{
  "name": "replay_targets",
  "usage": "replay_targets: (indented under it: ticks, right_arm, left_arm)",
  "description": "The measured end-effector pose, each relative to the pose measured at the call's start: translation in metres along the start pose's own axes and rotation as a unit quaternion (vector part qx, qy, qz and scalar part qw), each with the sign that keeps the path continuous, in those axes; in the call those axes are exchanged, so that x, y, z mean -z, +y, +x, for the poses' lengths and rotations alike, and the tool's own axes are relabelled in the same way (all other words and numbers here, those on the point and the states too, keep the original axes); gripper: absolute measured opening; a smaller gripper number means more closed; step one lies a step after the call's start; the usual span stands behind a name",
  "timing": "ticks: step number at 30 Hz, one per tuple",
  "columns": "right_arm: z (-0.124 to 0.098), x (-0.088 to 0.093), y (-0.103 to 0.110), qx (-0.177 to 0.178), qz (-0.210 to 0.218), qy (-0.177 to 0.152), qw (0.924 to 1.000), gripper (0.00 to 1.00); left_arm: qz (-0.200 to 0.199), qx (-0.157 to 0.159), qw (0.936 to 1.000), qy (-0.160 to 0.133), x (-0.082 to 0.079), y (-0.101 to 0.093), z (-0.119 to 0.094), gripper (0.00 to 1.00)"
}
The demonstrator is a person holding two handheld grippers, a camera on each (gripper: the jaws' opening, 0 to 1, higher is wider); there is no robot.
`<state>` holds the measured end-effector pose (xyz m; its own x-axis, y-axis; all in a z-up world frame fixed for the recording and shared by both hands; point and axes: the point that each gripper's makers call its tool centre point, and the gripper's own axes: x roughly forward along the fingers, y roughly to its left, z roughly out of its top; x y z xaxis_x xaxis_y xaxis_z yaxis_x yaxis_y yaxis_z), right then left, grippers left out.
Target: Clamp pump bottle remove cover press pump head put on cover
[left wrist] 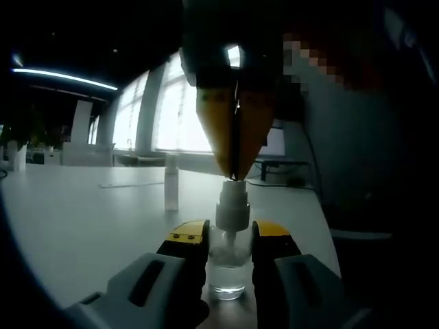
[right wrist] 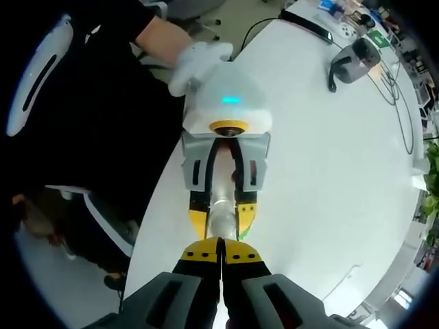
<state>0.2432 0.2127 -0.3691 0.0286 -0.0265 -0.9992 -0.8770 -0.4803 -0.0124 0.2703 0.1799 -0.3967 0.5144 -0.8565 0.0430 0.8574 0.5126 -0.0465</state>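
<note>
A clear pump bottle [left wrist: 228, 271] stands on the white table [left wrist: 89, 219], and my left gripper [left wrist: 228, 236] is shut on its body just below the white pump head [left wrist: 232, 208]. My right gripper [left wrist: 234, 175] comes down from above, jaws shut, tips resting on top of the pump head. The clear cover [left wrist: 171, 182] stands upright on the table, behind and left of the bottle. In the right gripper view, my right gripper [right wrist: 221, 251] points straight down onto the bottle [right wrist: 221, 205], which sits between the left gripper's [right wrist: 223, 221] yellow fingers.
A gloved hand [right wrist: 199, 60] holds the left gripper's body. The table edge [right wrist: 154, 205] runs close beside the bottle, with the person's dark clothes beyond it. A black device [right wrist: 357, 56] with cables lies at the table's far end. Bright windows [left wrist: 182, 110] stand behind.
</note>
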Motion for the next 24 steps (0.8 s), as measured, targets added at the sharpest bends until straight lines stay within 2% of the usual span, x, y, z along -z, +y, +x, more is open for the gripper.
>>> replay_targets:
  ticks: [4, 11, 24]
  right_arm:
    - [-0.0060, 0.0014, 0.0002, 0.005, -0.003, -0.008, 1.0000, 0.00]
    - [-0.0075, 0.0022, -0.0011, 0.005, 0.017, -0.034, 0.9993, 0.00]
    - [-0.0068, 0.0018, -0.0010, 0.005, 0.023, -0.038, 0.9990, 0.00]
  left_arm:
    - [0.000, 0.000, 1.0000, 0.000, 0.0002, 0.0008, 0.0001, 0.16]
    - [-0.001, 0.001, 1.0000, 0.000, 0.0000, 0.0002, 0.0003, 0.16]
    - [-0.002, 0.001, 1.0000, 0.000, 0.0003, 0.0008, 0.0002, 0.16]
